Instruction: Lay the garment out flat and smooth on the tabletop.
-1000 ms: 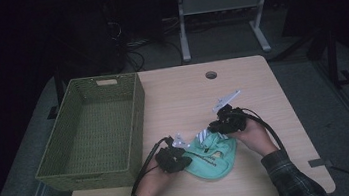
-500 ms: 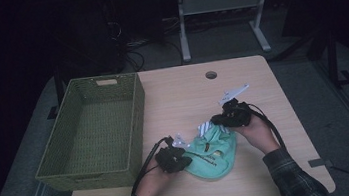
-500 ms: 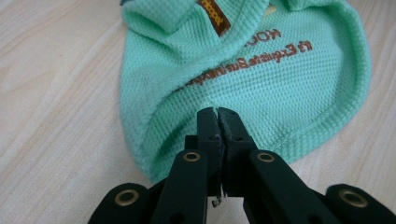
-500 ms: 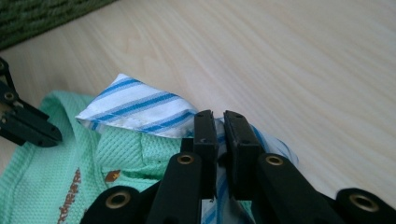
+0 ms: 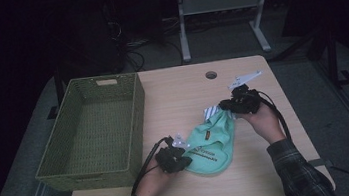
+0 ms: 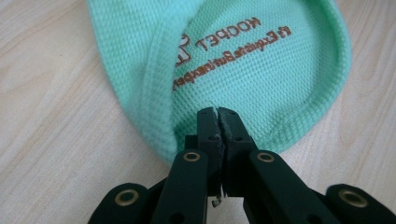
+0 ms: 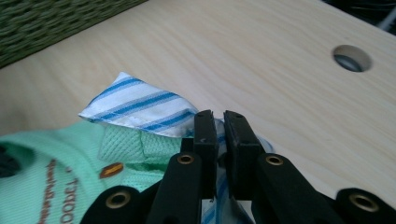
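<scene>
A small mint-green knit garment [image 5: 213,141] with brown lettering lies on the wooden table [image 5: 182,92], stretched between my two grippers. My left gripper [image 5: 186,158] is shut on its rounded hem; in the left gripper view the jaws [image 6: 217,114] pinch the green fabric [image 6: 261,60]. My right gripper [image 5: 226,106] is shut on the blue-and-white striped collar [image 7: 135,105] at the garment's far end. There the jaws [image 7: 217,116] clamp striped cloth, with green fabric [image 7: 56,149] and a brown button below left.
A green woven basket [image 5: 134,118], empty, stands on the table's left half, close to the left hand. A round cable hole [image 5: 211,75] sits near the far edge. Bare wood lies between the basket and the garment. Past the table are a dark floor and metal frame legs.
My right gripper has risen and moved toward the far right with the striped collar, drawing the garment out longer. The left gripper has stayed in place on the hem.
</scene>
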